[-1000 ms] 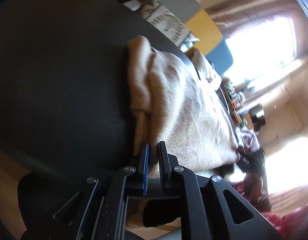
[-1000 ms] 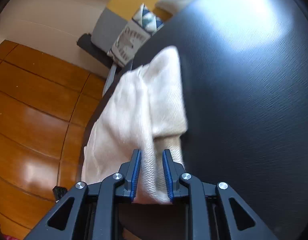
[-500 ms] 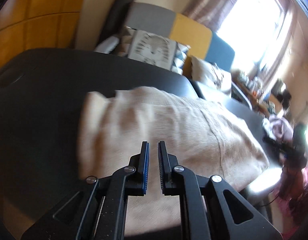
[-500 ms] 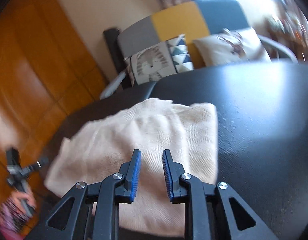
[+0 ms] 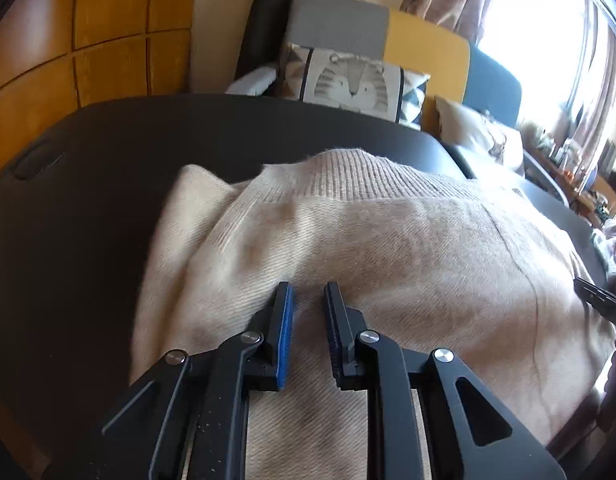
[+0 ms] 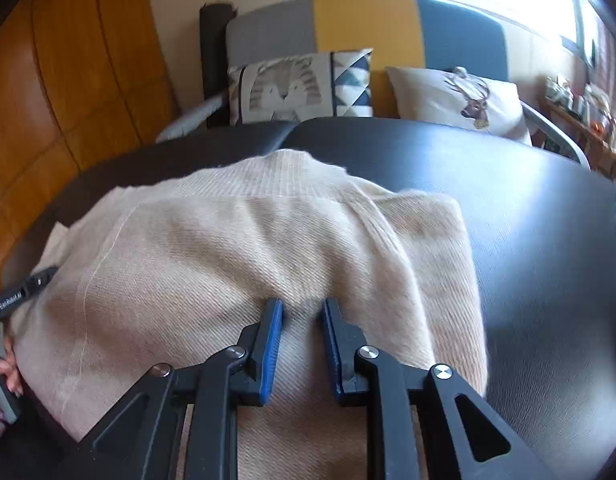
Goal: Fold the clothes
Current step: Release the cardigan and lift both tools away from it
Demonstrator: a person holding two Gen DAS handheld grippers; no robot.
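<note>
One cream knit sweater (image 5: 388, 248) lies on one black table (image 5: 87, 184), and two grippers work over it, one in each hand. The sweater is folded into a thick wad whose long axis runs side to side along the near edge of the table; its ribbed hem (image 6: 291, 176) faces the far side, toward the sofa (image 6: 364, 24), and a second folded layer sticks out from beneath at the right-hand end (image 6: 440, 232). The left gripper (image 5: 308, 292) hovers over the left half of the sweater, its blue-padded jaws having just been opening, now a narrow way apart with only the knit surface showing beneath the gap and nothing pinched. The right gripper (image 6: 299, 308) sits over the right half with the same narrow gap; whether its pads nip a ridge of fabric there cannot be told. Fingers (image 6: 3, 364) of the person's left hand show beside the sweater's left end. The table is smooth and dark, taking a sheen from the bright window. Behind the sweater, the sofa has grey, yellow and blue panels and carries two cushions: a tiger-print cushion (image 6: 283, 88) and a deer-print cushion (image 6: 460, 100). Orange wooden panelling (image 5: 107, 32) fills the wall left of the sofa.
</note>
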